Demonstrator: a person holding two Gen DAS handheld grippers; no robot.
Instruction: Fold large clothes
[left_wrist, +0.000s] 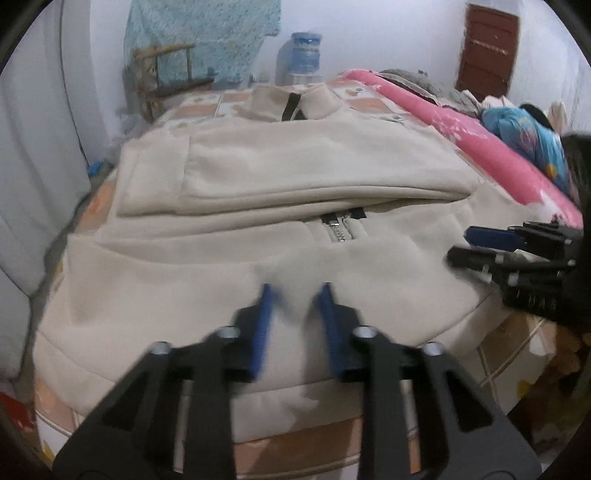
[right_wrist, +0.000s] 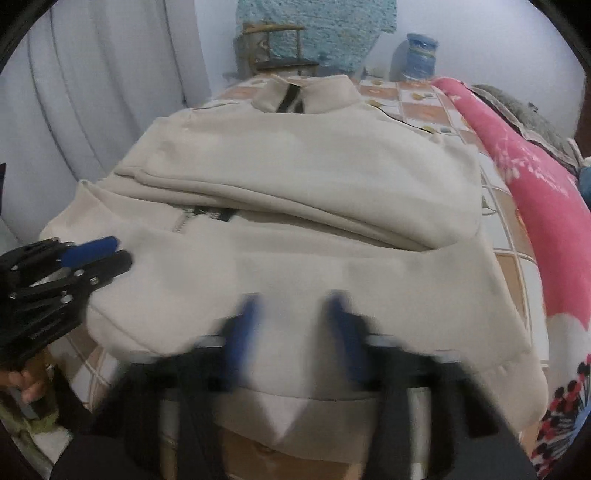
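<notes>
Left wrist view, 6 o'clock: left gripper (left_wrist: 295, 291), pitched steeply down over the near hem of the cream zip-up jacket (left_wrist: 295, 166). Blue fingertips (left_wrist: 266, 297) drawn in on a small raised pucker of the cloth, pinching it. Blurred at the tips.

Same view, 3 o'clock: right gripper (left_wrist: 461, 245), reaching in from the edge, lying low across the jacket's hem corner. Fingers close together there, one blue, one black. In its own view, at 6 o'clock, smeared by blur; impossible to tell whether pressed together or nipping cloth. Pointing down at the hem as well, with a peak of fabric below the fingers.

Right wrist view, 8 o'clock: a hand (right_wrist: 26, 384), only the knuckles showing, gripping the left tool's handle, cut off by the frame edge.

Jacket spread flat on the checked bedsheet (left_wrist: 207, 103), collar toward 12 o'clock, sleeves folded across the chest, hiding most of the zipper (left_wrist: 341, 230); hem nearest both grippers. Pink blanket (left_wrist: 480, 147) beside it toward 2 o'clock. Water bottle (left_wrist: 306, 51) at 12 o'clock, against the wall.
</notes>
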